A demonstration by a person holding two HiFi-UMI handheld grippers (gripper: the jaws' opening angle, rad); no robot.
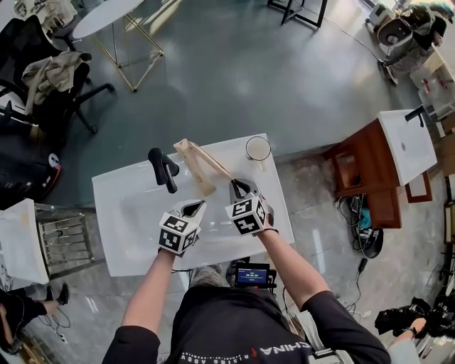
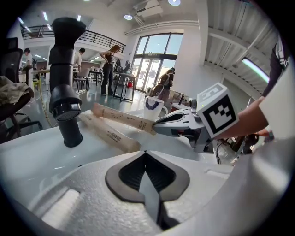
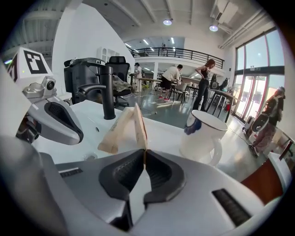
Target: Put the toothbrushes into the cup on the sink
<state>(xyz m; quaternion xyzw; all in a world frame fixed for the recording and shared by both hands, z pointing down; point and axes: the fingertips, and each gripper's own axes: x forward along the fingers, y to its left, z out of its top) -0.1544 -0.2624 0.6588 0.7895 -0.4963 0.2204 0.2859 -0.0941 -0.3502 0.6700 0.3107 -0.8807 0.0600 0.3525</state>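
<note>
Two tan paper-wrapped toothbrushes lie on the white sink [image 1: 135,220] beside the black faucet [image 1: 163,168]. My right gripper [image 1: 238,188] is shut on the near end of one toothbrush [image 1: 213,165]; in the right gripper view its wrapper [image 3: 139,126] stands edge-on between the pads of that gripper [image 3: 144,151]. The other toothbrush [image 1: 192,167] lies to its left, flat on the sink [image 3: 116,131]. The white cup [image 1: 257,148] stands upright at the sink's far right corner [image 3: 205,136]. My left gripper [image 1: 193,208] is shut with nothing in it [image 2: 145,153], just left of the right one.
The sink basin lies under both grippers, with the faucet [image 2: 64,92] at its far left. A brown cabinet with another white sink [image 1: 405,146] stands to the right. An office chair [image 1: 43,78] and a round table [image 1: 106,18] are at the far left; people stand in the background.
</note>
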